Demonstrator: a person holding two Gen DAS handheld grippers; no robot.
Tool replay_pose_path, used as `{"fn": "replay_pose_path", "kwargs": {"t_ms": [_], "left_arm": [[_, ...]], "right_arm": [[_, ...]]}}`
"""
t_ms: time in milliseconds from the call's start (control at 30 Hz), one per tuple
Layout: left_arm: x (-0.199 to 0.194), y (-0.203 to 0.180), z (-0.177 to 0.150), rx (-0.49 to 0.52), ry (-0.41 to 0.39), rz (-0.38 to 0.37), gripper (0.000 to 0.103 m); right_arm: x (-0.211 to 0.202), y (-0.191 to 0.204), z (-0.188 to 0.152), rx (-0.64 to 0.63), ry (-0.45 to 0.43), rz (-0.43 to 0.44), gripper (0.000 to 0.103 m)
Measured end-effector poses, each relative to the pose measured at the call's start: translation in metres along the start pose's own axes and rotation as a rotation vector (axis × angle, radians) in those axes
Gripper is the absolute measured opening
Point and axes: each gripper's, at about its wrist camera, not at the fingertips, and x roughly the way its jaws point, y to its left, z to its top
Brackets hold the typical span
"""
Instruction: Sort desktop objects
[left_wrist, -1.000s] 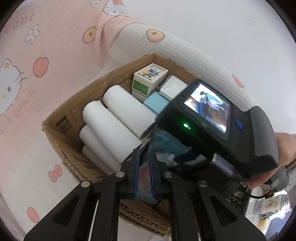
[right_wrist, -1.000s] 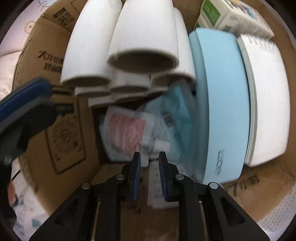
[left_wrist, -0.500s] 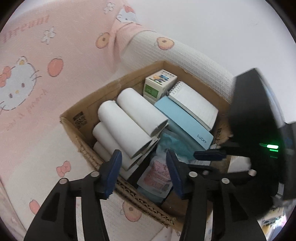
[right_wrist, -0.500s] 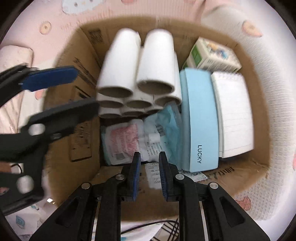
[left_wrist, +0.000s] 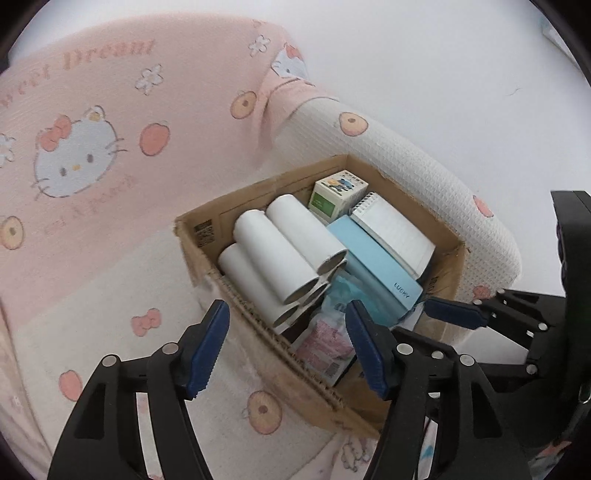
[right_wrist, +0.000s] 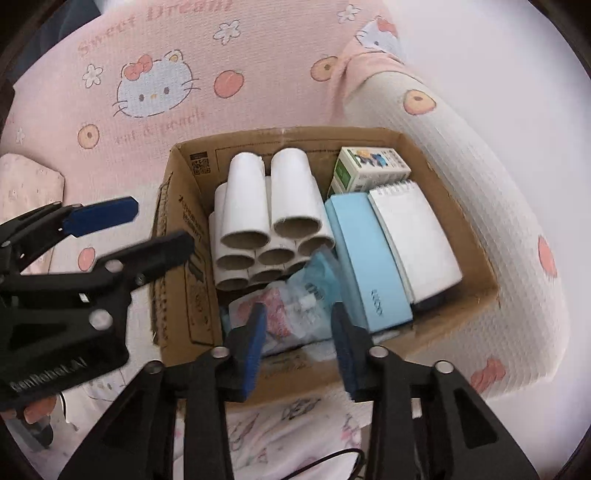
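Under the stack of white paper tubes (right_wrist: 269, 221) in the cardboard box (right_wrist: 184, 295): lower tubes seen only as open ends, bodies hidden. Beside the tubes, crumpled sachets (right_wrist: 291, 314), print too blurred to read, partly covered by blue pads (right_wrist: 255, 343). Behind the light blue case (right_wrist: 365, 266), only the top of a small printed carton (right_wrist: 369, 166). Box's near wall cut by black finger arms.

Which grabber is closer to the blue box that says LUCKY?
Right, I think. The right gripper hangs open over the near end of the cardboard box, close beside the blue LUCKY case. The left gripper hangs open over the box's opposite side, past the white tubes.
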Motion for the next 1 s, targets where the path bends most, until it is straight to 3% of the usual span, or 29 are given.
{"fn": "replay_pose_path", "kwargs": {"t_ms": [167, 233, 267, 300, 433, 533, 600, 767, 1000], "left_arm": [[-0.010, -0.001, -0.004, 0.015, 0.005, 0.059, 0.071], [-0.014, 0.001, -0.005, 0.007, 0.022, 0.042, 0.071], [-0.017, 0.002, -0.005, 0.006, 0.036, 0.053, 0.071], [-0.020, 0.002, -0.006, 0.011, 0.037, 0.066, 0.071], [-0.032, 0.003, -0.009, 0.037, 0.049, 0.112, 0.072], [-0.040, 0.006, -0.011, 0.018, 0.073, 0.033, 0.074], [-0.044, 0.007, -0.013, 0.008, 0.094, 0.018, 0.078], [-0.045, 0.008, -0.019, 0.019, 0.143, 0.194, 0.079], [-0.061, 0.006, -0.017, 0.006, 0.118, 0.162, 0.079]], "right_arm": [[-0.019, 0.001, -0.003, 0.106, 0.000, 0.034, 0.042], [-0.021, 0.002, -0.006, 0.118, -0.004, 0.001, 0.049], [-0.021, 0.003, -0.006, 0.120, -0.002, -0.017, 0.060], [-0.022, 0.007, -0.007, 0.097, 0.012, -0.050, 0.064], [-0.033, 0.018, -0.013, 0.035, -0.006, -0.061, 0.064], [-0.040, 0.023, -0.017, 0.025, -0.009, -0.054, 0.065], [-0.044, 0.024, -0.019, 0.012, -0.012, -0.062, 0.065], [-0.059, 0.028, -0.023, -0.018, -0.040, -0.077, 0.065], [-0.080, 0.038, -0.023, -0.058, -0.088, -0.119, 0.066]]}}
